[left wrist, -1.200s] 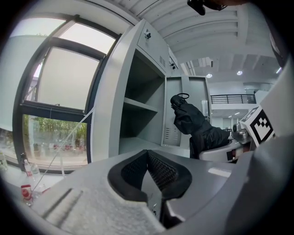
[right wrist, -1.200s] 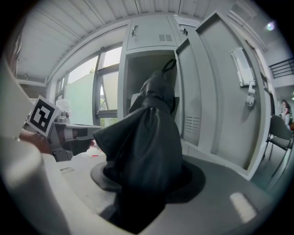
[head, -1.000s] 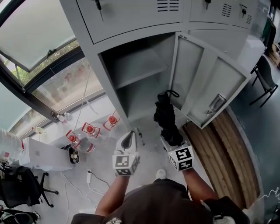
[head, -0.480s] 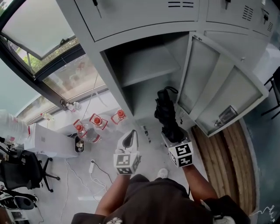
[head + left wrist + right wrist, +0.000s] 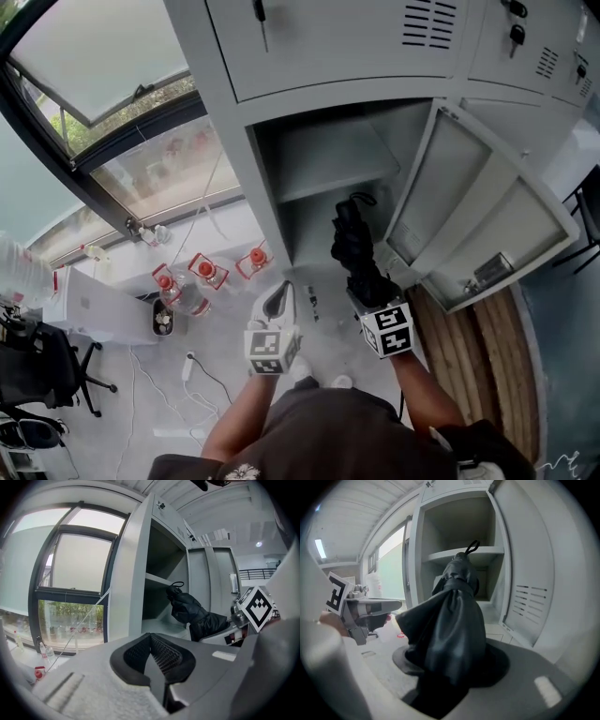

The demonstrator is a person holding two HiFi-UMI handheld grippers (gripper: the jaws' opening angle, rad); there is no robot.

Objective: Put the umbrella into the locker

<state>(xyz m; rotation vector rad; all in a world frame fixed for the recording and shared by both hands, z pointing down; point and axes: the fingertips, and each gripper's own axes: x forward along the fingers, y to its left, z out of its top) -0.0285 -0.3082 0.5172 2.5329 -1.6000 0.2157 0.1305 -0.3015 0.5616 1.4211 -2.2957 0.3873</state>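
The black folded umbrella (image 5: 357,251) sticks out of my right gripper (image 5: 366,292), which is shut on its lower end. Its looped top (image 5: 471,546) points at the open grey locker (image 5: 330,183), just at the mouth of the compartment under the shelf (image 5: 465,554). In the right gripper view the umbrella's fabric (image 5: 450,620) fills the space between the jaws. My left gripper (image 5: 275,298) hovers left of it, in front of the locker's left wall, shut with nothing in it (image 5: 157,656). The left gripper view shows the umbrella (image 5: 192,612) at the locker opening (image 5: 161,590).
The locker door (image 5: 473,225) stands swung open to the right. Bottles with red caps (image 5: 202,274) sit on the floor by the window at the left. A white box (image 5: 89,314), an office chair (image 5: 37,375) and a power strip (image 5: 187,367) lie farther left. Wooden planks (image 5: 469,347) lie at the right.
Both grippers have moved toward the locker. The umbrella's top has come closer to the compartment's mouth. The right gripper's hold on it is unchanged.
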